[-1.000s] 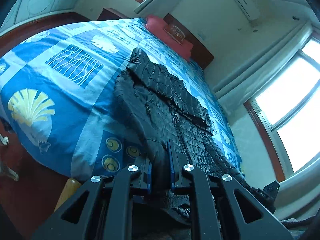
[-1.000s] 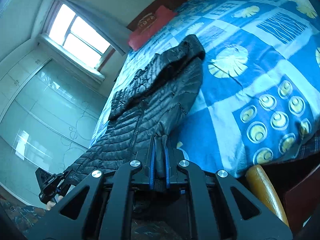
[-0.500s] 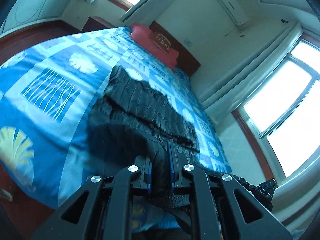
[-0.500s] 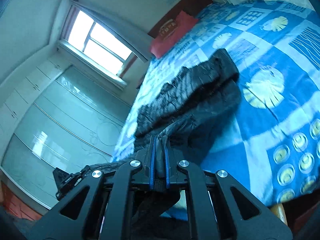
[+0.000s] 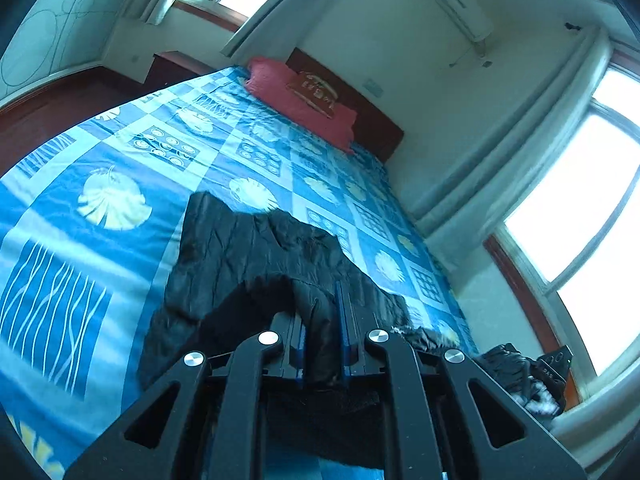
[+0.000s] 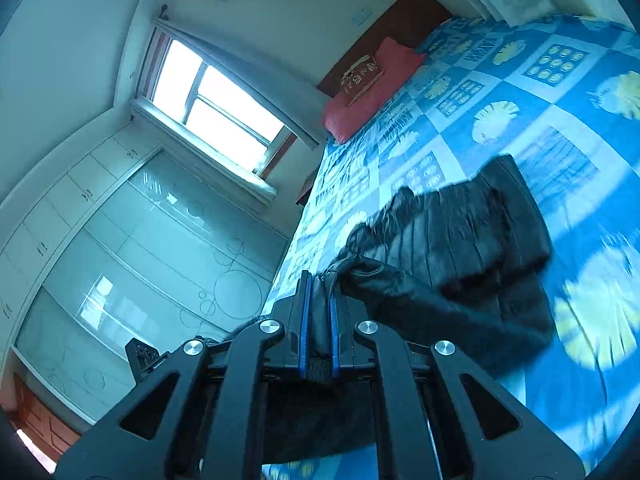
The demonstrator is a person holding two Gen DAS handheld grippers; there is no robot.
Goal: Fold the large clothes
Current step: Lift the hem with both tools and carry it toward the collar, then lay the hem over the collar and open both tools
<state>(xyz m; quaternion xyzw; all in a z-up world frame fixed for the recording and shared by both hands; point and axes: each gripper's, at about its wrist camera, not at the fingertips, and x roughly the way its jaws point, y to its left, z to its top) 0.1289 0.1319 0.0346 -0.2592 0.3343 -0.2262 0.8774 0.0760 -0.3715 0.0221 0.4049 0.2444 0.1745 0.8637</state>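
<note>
Both tongs are clamped down on the hem end of the black puffer jacket (image 5: 256,252): left gripper (image 5: 322,312) nearly closed w/ a thick wad of quilted fabric between its blue pads, right gripper (image 6: 318,300) pinched tight on a thinner bunch. Step in hand looks like the lengthwise fold, i.e. carrying the bottom edge up over the body toward the collar end. To do it well: keep both hands level w/ each other and the same way apart so the hem stays taut and square, carry it clear of the layers below, and lay it down w/ edges matched before letting go (puffer fabric is slick and springy, so prob. press it flat after). Jacket lies on the blue patterned bedspread (image 5: 120,168), roughly mid-bed across its width and nearer the foot edge than the red pillow (image 5: 300,100) by the headboard. From each tong the fabric rises in a hump just ahead of the pads, then drapes down onto the rest of the jacket further up the bed; the far end rests flat on the bedspread.
</note>
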